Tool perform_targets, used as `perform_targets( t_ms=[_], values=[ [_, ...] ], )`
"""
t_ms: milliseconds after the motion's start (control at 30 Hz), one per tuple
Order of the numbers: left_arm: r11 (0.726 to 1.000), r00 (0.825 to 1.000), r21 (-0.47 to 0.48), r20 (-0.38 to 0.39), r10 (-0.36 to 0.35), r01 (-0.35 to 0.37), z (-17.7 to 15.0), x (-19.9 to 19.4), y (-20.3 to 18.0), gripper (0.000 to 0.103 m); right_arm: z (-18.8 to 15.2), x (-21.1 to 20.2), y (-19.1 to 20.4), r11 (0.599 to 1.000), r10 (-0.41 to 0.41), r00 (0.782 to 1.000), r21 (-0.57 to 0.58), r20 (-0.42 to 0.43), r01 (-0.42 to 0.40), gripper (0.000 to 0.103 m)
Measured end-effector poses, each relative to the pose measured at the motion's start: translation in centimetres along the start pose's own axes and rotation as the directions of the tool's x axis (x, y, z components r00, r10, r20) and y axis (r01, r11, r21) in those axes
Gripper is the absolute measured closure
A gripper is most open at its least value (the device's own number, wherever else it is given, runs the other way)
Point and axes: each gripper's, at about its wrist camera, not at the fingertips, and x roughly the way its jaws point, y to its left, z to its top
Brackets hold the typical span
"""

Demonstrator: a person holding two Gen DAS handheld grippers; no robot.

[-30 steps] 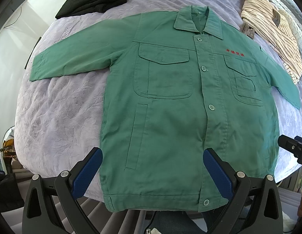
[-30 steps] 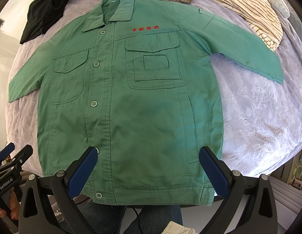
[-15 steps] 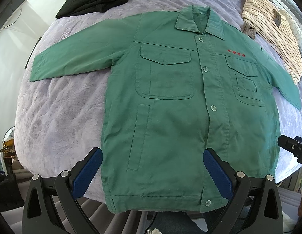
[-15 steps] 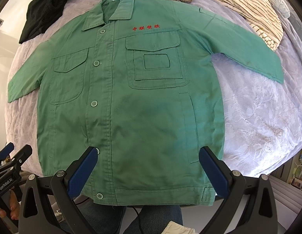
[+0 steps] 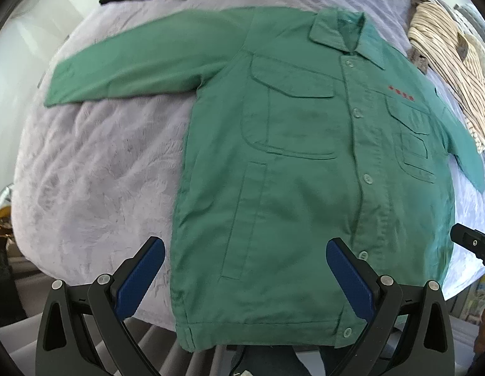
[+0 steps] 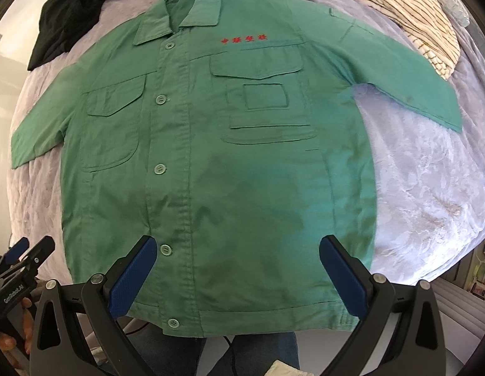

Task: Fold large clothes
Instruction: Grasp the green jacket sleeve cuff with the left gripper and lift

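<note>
Bare lavender blanket (image 5: 95, 169) flanks the green jacket (image 6: 229, 163); black garment (image 6: 67, 15) and striped garment (image 6: 395, 6) crowd the far corners.

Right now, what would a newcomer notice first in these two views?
A green jacket lies buttoned and spread flat, front up, filling the lavender bedspread, with red lettering on its chest. Both grippers, left and right, hover open above its hem. A striped shirt and black garment lie beyond.

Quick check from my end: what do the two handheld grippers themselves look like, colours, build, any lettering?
Both match. The left gripper and right gripper each have two black plastic fingers with triangular cut-outs, silver screw heads at the joints, and ribbed dark-blue pads on the inner faces. In the right wrist view, the left gripper's side carries white lettering, too small to read surely. No cables or sleeves show.
</note>
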Motion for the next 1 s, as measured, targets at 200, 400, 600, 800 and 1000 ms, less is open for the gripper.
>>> perform_targets(
  t_ms=[200, 400, 600, 800, 1000],
  values=[
    [0.997, 0.999, -0.064, -0.015, -0.047, 0.046, 1.4, 2.8, 4.2, 0.000, 0.5, 1.8, 3.8, 0.999, 0.037, 0.999, -0.040, -0.004, -0.037, 0.000],
    [0.980, 0.994, -0.186, 0.090, -0.058, 0.074, 5.1, 5.1, 11.5, 0.000, 1.2, 4.8, 8.7, 0.986, 0.132, 0.991, -0.099, -0.015, -0.133, 0.000],
    [0.926, 0.950, -0.343, 0.309, -0.047, 0.157, 9.9, 6.4, 21.2, 0.000, 1.5, 6.5, 14.2, 0.950, 0.238, 0.969, -0.222, 0.062, -0.219, 0.000],
    [0.842, 0.917, -0.461, 0.388, -0.092, 0.280, 13.9, 10.7, 28.7, 0.000, 2.2, 9.4, 18.5, 0.920, 0.285, 0.959, -0.283, 0.008, -0.271, 0.000],
    [0.805, 0.904, -0.514, 0.423, -0.061, 0.295, 16.3, 13.5, 31.6, 0.006, 2.2, 11.4, 19.6, 0.908, 0.321, 0.944, -0.262, -0.068, -0.328, 0.000]
  ],
)
